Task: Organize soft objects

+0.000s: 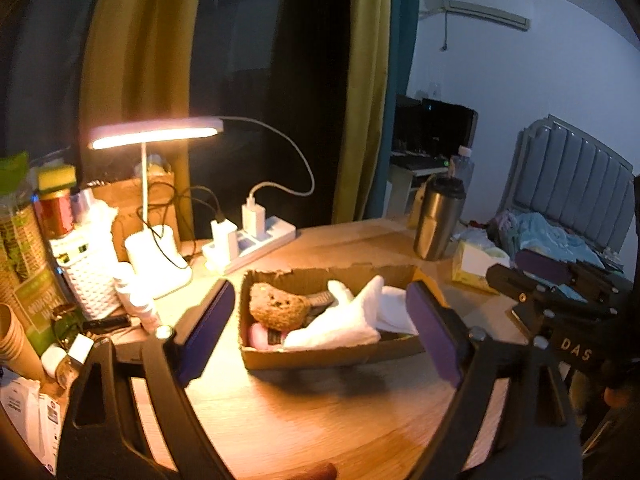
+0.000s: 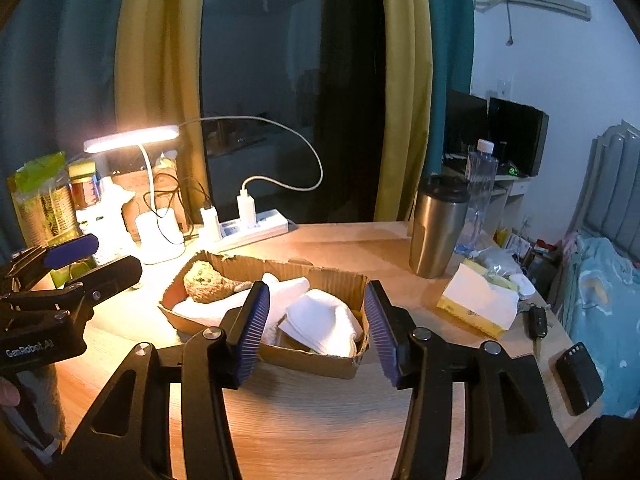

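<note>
Above the table [image 2: 320, 412], both grippers tilted down toward the cardboard box [image 2: 320, 360], fingers apart, empty.

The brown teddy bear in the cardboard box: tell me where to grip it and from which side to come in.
Grip the brown teddy bear across its rounded head, probably the best hold, coming from above. It lies atop the other soft things at the lamp-side end of the cardboard box, and the box walls block a level approach. The white cloth beside it leaves the head free.
</note>
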A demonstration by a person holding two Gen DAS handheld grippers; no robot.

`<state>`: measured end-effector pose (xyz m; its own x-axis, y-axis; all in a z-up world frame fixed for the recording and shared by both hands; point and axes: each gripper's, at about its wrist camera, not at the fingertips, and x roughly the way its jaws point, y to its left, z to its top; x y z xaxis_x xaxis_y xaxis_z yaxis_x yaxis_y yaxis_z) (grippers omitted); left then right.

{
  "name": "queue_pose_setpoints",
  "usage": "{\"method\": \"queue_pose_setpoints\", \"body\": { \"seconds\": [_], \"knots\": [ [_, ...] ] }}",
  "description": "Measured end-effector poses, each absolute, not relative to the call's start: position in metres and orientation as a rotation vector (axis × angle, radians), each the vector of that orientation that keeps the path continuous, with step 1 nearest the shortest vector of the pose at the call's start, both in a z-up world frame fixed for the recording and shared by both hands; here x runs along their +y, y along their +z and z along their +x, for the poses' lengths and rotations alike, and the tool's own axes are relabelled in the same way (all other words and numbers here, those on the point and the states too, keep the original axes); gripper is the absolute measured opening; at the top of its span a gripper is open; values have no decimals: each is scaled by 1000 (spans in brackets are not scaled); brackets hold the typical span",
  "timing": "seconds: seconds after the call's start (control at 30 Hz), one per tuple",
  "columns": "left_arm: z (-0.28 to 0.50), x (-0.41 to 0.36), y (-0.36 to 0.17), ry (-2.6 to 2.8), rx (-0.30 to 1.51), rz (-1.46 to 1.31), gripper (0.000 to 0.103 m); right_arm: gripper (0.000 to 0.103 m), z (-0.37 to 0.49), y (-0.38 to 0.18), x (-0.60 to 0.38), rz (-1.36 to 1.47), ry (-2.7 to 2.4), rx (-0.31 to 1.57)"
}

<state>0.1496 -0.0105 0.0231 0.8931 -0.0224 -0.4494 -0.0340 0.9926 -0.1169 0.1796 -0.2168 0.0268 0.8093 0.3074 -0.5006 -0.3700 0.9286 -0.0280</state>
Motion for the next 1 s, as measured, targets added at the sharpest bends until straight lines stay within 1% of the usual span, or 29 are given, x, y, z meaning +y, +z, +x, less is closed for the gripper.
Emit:
{"method": "queue_pose_setpoints", "body": {
  "seconds": [0.07,0.13,0.17,0.63,1.0],
  "knots": [
    [144,-9,27,8,453,-124,97,54,175,31,-216,-129,361,501],
    [140,-7,31,10,435,-120,97,60,171,35,-215,-130,361,489],
    [138,-7,34,12,427,-116,97,61,169,37,-215,-130,360,482],
    [132,-2,66,31,361,-86,98,65,159,70,-214,-128,333,401],
    [137,4,88,39,323,-83,98,65,165,90,-211,-133,331,360]
  ]
}}
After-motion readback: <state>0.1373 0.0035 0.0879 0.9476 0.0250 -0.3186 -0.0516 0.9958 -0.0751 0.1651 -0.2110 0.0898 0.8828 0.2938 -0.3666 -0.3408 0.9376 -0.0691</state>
